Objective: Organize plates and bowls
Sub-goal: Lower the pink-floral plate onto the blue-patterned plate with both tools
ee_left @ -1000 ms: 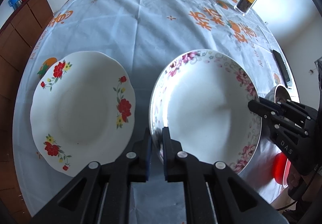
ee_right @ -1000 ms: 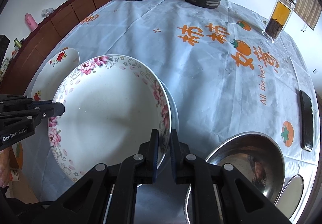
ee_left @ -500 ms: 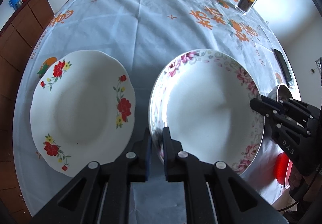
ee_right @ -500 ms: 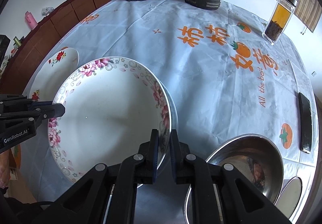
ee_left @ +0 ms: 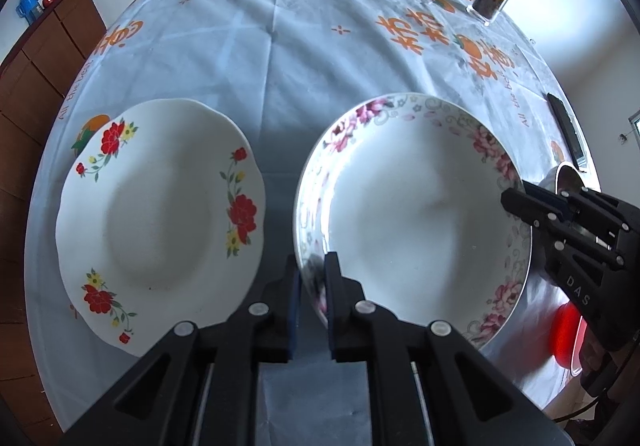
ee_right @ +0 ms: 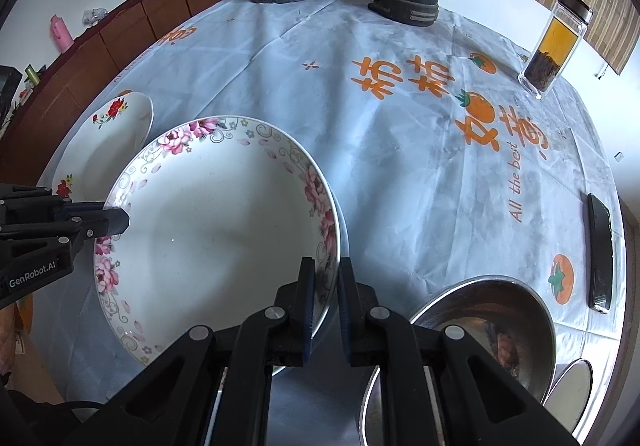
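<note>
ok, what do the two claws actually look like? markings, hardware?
Both are matte black plastic with angular linkage arms, silver pivot screws and blue-edged pads. The left claw reads "GenRobot.AI" in white, the right claw "DAS". A thin black cable trails below each.

A deep white plate with a pink-rose rim [ee_left: 416,213] sits raised off a round table's blue-white cloth, its rim pinched on two opposite sides. To its left, close but apart, a white scalloped plate with red flowers [ee_left: 160,217] lies flat, face up. At the table's near right edge stands a steel bowl [ee_right: 488,318], upright and shiny inside.
</note>
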A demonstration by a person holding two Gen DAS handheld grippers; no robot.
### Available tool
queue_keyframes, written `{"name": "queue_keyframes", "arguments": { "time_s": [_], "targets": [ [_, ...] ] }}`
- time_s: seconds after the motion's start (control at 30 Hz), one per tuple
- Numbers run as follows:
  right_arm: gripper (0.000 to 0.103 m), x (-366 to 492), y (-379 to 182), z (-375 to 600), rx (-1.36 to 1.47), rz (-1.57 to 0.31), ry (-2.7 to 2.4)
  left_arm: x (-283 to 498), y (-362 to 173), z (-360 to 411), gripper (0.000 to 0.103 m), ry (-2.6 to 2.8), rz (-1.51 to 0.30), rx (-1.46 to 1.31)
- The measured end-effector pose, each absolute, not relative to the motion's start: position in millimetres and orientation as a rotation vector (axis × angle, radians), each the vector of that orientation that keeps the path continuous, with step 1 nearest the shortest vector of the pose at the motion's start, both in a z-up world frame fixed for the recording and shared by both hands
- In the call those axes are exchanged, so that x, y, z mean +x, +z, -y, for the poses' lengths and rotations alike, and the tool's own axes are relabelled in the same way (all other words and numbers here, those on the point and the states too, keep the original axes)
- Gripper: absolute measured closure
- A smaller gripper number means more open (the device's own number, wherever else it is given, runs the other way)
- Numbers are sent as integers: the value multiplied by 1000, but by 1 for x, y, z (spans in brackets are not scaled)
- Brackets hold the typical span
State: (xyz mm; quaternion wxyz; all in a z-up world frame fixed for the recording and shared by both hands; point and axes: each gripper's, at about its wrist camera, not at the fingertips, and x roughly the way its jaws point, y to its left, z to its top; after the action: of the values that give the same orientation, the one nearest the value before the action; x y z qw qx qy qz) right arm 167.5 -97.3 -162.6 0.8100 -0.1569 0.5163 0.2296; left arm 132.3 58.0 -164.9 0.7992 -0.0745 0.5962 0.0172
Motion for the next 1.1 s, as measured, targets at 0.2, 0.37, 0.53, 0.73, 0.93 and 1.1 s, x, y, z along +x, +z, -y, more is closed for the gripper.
{"name": "queue_keyframes", "arguments": {
  "time_s": [0.2,0.37,0.53,0.73,0.93,1.1],
  "targets": [
    [91,167,-163,96,-347,-1099,488,132,-165,-58,94,38,-1279,-158],
    [91,168,-163,96,-350,-1096,487,133,-166,-56,94,43,-1275,-141],
    [91,167,-163,96,-352,-1095,486,132,-166,-55,93,49,-1274,-137],
    [91,167,-163,96,-353,-1094,486,132,-166,-55,93,53,-1273,-135],
    [91,168,-163,97,-357,-1090,479,132,-166,-55,90,58,-1276,-129],
    [91,169,-163,99,-349,-1089,473,132,-168,-53,89,56,-1277,-108]
  ]
}}
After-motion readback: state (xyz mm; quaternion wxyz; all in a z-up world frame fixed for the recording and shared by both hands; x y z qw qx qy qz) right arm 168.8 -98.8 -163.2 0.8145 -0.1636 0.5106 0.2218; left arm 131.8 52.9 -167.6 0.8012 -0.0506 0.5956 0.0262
